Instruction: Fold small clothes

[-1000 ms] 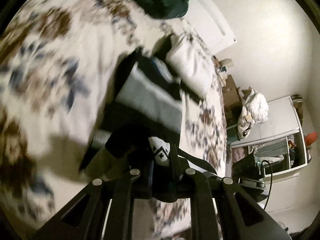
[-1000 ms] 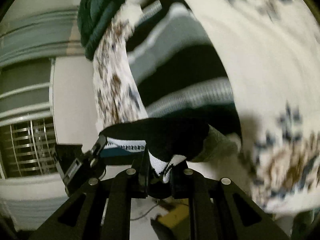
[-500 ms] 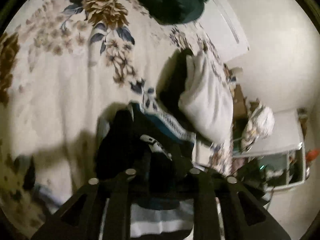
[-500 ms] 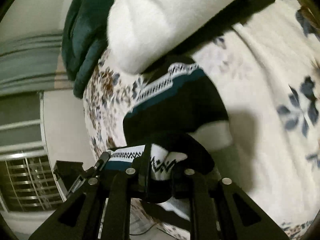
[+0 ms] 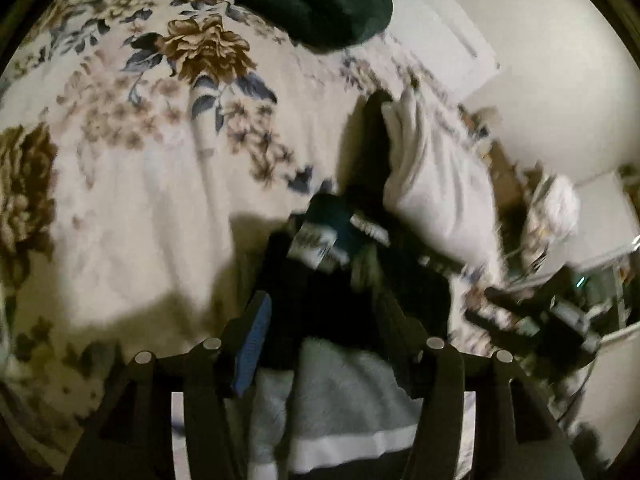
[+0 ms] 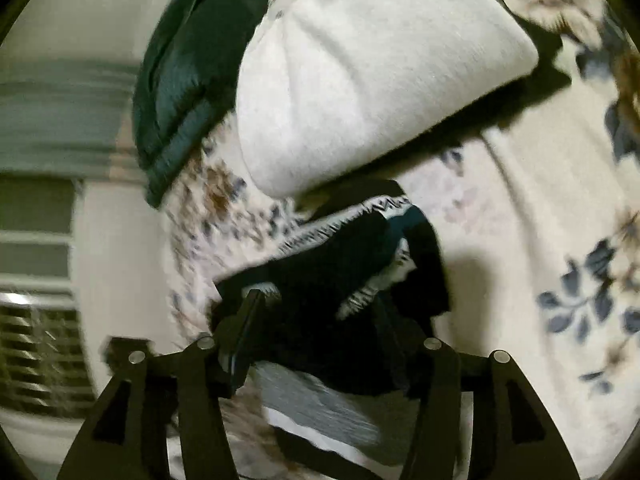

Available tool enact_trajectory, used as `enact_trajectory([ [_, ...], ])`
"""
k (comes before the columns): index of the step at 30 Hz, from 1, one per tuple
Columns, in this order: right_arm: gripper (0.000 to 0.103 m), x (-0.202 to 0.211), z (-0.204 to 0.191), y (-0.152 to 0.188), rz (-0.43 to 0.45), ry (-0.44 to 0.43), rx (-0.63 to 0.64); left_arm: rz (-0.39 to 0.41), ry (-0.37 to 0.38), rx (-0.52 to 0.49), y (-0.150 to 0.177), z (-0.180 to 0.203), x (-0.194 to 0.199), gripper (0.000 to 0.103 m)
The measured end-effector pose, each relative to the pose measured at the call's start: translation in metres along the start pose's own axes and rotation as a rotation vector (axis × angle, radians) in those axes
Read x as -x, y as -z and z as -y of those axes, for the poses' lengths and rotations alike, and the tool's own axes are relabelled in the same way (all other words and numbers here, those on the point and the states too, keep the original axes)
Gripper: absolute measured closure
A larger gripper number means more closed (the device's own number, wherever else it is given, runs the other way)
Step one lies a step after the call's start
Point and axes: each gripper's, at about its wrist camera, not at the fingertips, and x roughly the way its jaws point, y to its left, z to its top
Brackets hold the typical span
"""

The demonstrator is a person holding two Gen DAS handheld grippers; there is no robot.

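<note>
Both tongs stand wide apart over a bed, gripping nothing: the left tongs (image 5: 320,320) straddle a black sock (image 5: 320,292) with a teal and white patterned cuff, and the right tongs (image 6: 320,320) frame that sock (image 6: 320,280) from the other side, its fabric lying loose between the fingers rather than pinched. It sits bunched and doubled over on top of a grey, white and black striped garment (image 5: 344,408), which shows at the near edge of both views and appears already folded flat. Beyond the sock, on the far right in the left view, lies a white folded piece (image 5: 436,184), just beside the dark cloth; in the right view that same piece (image 6: 360,80) fills the far middle, with a dark green blanket (image 6: 180,80) to its left. All rest on the floral bedspread (image 5: 140,160). Judged from how things lie, the sock looks folded over and set down on the pile, so this item seems near done, though motion blur hides how neat the fold is. Whether more clothes wait off-frame cannot be told; a white bundle (image 5: 556,208) at the far right is too blurred to identify.
</note>
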Motion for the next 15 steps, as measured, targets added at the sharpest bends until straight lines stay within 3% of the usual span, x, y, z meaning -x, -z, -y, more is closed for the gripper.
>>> enact_trajectory([
  [4,0.045,-0.019,0.005,0.006,-0.066,0.117,0.064,-0.066,-0.060,-0.092,0.008,0.014,-0.025,0.051],
  [8,0.045,-0.055,0.007,0.000,-0.141,0.237,0.118,-0.096,-0.130,-0.157,-0.011,0.027,-0.063,0.051],
  [11,0.045,-0.068,0.004,-0.018,-0.099,0.289,0.118,-0.085,-0.173,-0.139,-0.041,0.021,-0.089,0.051],
  [15,0.045,-0.060,0.002,-0.043,-0.042,0.319,0.085,-0.054,-0.141,-0.048,-0.068,0.009,-0.086,0.051],
])
